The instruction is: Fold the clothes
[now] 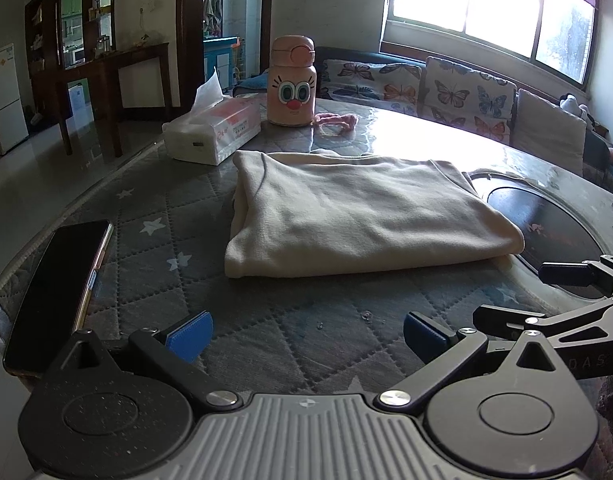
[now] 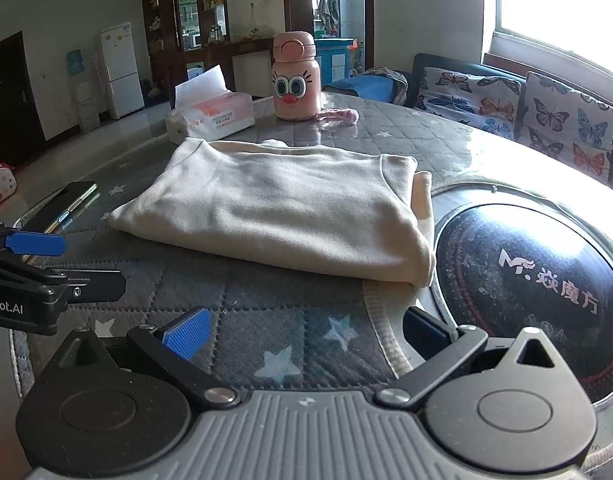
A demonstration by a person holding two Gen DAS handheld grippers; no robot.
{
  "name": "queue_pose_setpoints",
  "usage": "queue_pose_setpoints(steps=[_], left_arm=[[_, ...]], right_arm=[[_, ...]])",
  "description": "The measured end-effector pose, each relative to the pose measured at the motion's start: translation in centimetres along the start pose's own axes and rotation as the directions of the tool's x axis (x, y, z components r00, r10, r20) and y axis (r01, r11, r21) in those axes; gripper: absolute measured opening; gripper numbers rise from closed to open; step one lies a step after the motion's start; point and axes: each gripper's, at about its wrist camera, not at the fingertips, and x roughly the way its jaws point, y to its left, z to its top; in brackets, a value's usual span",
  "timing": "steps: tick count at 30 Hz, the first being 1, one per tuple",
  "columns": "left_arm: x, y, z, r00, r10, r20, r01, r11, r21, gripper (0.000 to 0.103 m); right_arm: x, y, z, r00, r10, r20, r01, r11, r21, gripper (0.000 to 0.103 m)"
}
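Left wrist view: left claw (image 1: 306,334) has its blue pads spread wide, nothing between them, hovering low over the quilted surface (image 1: 154,208) just short of the near edge of the cream garment (image 1: 358,216). Garment lies already folded into a thick rectangle mid-surface, well apart from the tissue pack (image 1: 214,132) and pink bottle (image 1: 292,82) behind it; phone (image 1: 58,292) sits to its left near the edge. Right claw's tips poke in at far right.

Right wrist view: right claw (image 2: 306,334) also spread wide and empty, near the garment's right front corner, which overhangs onto the black round hotplate (image 2: 522,280). Sleeve or hem layer sticks out at that right side.

Judgement: fold looks near done, both claws off the cloth. Next move is either one more half-fold, pinching the two near corners and carrying them over, or tucking that loose right edge. Needs a grip through all layers.
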Motion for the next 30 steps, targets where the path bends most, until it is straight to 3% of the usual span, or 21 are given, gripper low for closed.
queue_pose_setpoints(steps=[30], left_arm=[[-1.2,-0.5,-0.7,1.0,-0.006,0.02,0.007,1.0,-0.007,0.103]], right_arm=[[-0.9,1.0,-0.7,1.0,0.003,0.005,-0.003,1.0,-0.012,0.103]])
